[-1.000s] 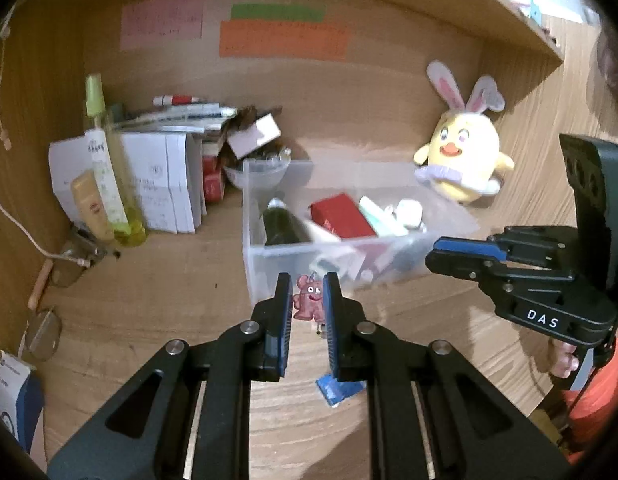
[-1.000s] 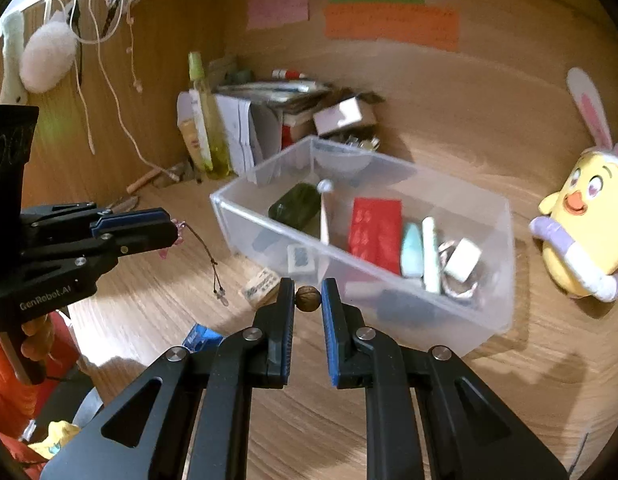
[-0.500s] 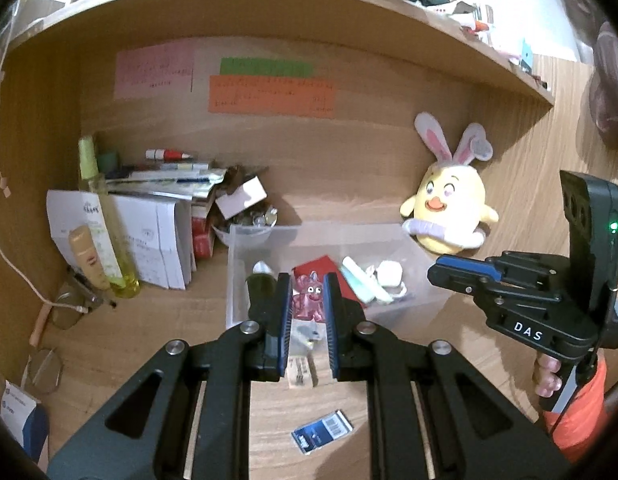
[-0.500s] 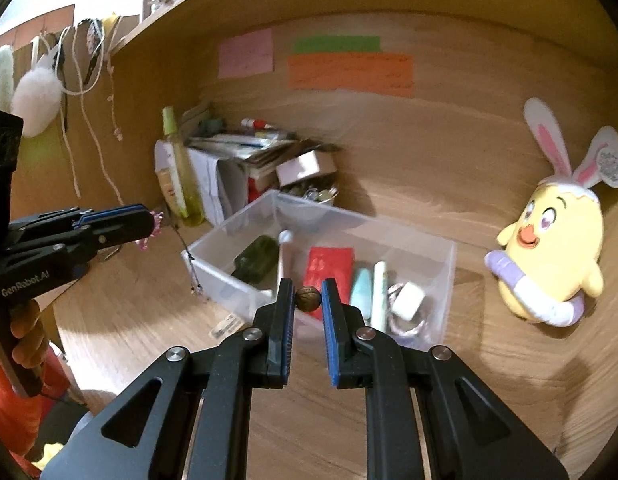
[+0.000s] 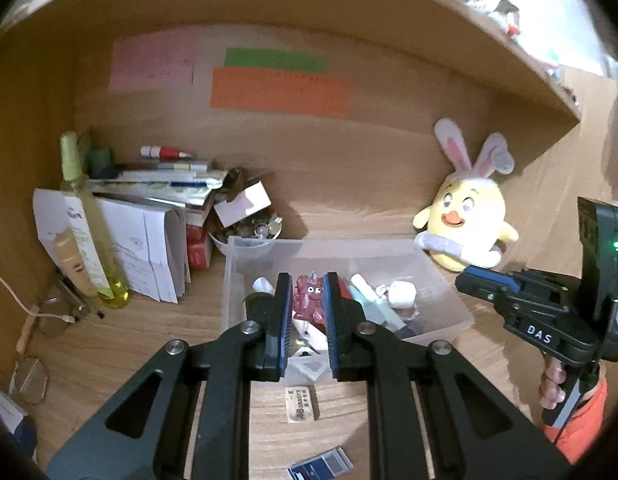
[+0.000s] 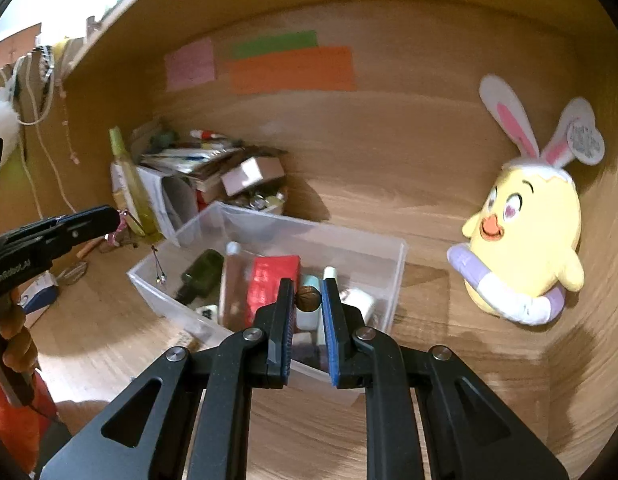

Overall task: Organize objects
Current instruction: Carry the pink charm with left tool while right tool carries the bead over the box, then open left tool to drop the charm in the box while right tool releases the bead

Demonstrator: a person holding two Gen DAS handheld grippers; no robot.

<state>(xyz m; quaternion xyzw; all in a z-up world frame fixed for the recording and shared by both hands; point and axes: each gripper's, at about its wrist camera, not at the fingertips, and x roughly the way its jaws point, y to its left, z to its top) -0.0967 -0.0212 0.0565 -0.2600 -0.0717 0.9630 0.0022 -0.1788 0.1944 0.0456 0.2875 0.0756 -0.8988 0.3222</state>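
My left gripper is shut on a small pink creature charm, held in the air over the near side of the clear plastic bin. A thin cord with a small metal end dangles from the charm in the right wrist view. My right gripper is shut on a small brown bead, also above the bin. Inside the bin lie a red box, a dark green bottle and several small white pieces. Each gripper shows in the other's view: left gripper, right gripper.
A yellow bunny-eared plush stands right of the bin. Stacked papers and boxes, a yellow-green bottle and a bowl of small bits crowd the back left. A small label card and a blue card lie on the desk in front.
Both grippers have risen and moved forward toward the bin, each keeping its object. The charm and bead now hang over the bin instead of before its front wall.
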